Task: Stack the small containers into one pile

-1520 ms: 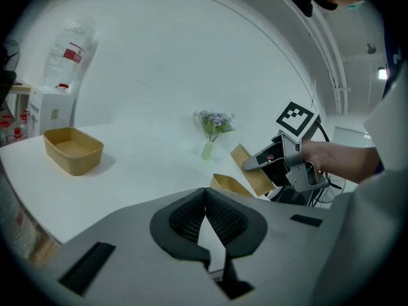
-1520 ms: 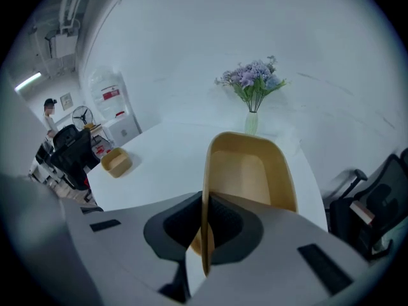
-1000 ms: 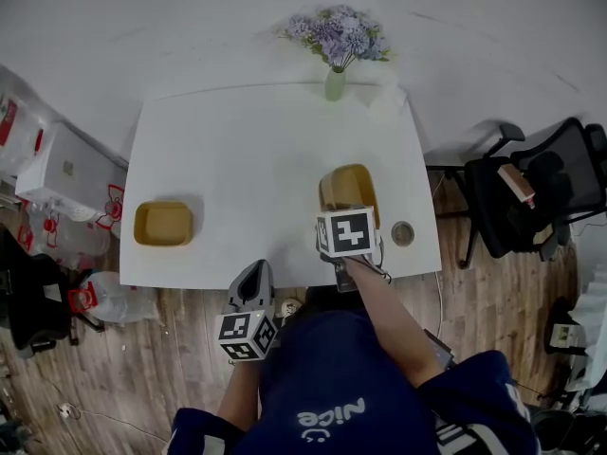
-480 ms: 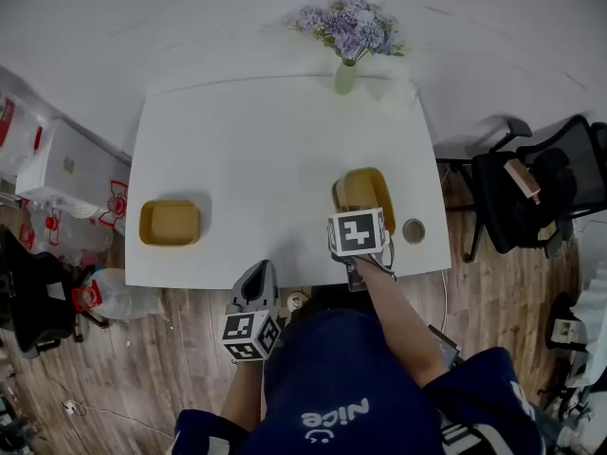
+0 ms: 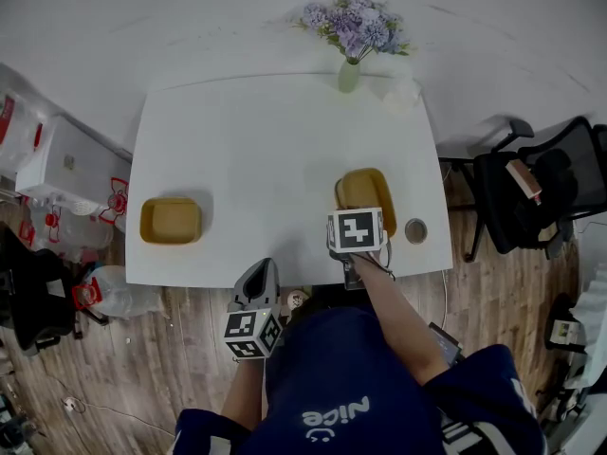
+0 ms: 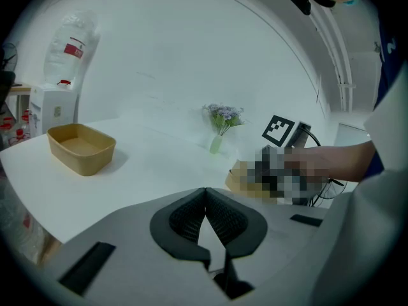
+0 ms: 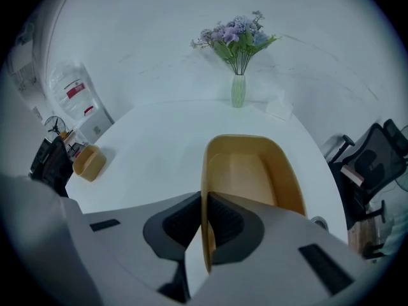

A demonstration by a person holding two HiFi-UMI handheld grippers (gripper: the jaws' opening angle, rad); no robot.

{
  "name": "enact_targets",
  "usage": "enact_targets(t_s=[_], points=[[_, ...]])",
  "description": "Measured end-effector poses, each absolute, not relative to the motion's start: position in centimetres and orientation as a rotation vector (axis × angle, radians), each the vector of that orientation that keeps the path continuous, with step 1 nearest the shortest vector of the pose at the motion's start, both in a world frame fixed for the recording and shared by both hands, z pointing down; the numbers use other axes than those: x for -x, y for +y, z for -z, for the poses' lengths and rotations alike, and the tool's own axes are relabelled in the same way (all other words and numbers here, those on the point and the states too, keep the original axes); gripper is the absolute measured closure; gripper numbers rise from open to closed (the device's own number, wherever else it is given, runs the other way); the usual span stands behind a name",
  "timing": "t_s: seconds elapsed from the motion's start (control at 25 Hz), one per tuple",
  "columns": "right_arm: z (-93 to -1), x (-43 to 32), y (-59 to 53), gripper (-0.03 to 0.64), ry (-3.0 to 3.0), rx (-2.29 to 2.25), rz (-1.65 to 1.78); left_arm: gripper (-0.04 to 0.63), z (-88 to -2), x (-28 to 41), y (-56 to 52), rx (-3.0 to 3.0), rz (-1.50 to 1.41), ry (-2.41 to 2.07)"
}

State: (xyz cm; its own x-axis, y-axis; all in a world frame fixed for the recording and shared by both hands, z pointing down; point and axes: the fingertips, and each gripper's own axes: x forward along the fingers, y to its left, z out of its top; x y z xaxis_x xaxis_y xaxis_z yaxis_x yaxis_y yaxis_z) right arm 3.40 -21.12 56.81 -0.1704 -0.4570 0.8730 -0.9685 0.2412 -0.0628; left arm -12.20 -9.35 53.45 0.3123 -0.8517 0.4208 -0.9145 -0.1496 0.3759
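Observation:
Two yellow tub-shaped containers are on the white table [image 5: 266,150]. One container [image 5: 171,220] [image 6: 81,146] sits alone near the table's left front. The other container [image 5: 366,188] [image 7: 255,171] is at the right front, and my right gripper [image 5: 355,214] [image 7: 204,199] is shut on its near left wall. That wall stands between the two pads. My left gripper [image 5: 260,269] [image 6: 205,193] hangs off the table's front edge, shut, with nothing between its fingers. In the left gripper view the held container [image 6: 242,180] shows partly behind a mosaic patch.
A green vase of purple flowers [image 5: 349,72] [image 7: 238,89] stands at the table's far edge, with a white tissue [image 5: 403,91] beside it. A small round object [image 5: 415,230] lies near the right front corner. A black office chair [image 5: 531,197] is on the right; boxes and a water jug [image 5: 57,173] are on the left.
The head view has shifted slightly. The right gripper stays shut on its container at nearly the same spot on the table. The left gripper has not moved.

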Motion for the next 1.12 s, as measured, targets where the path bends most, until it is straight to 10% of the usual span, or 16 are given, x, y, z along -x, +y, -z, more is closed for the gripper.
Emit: enact_targets(t_s=[0.76, 1.12], points=[[-56.9, -1.2, -21.3, 0.56, -1.91, -1.295, -1.034, 0.577, -53.9, 12.2, -8.3, -1.984, -0.16, -1.579], [-55.7, -0.1, -20.9, 0.44, -2.002, -1.225, -1.075, 0.577, -53.6, 12.2, -7.9, -1.973, -0.154, -1.598]])
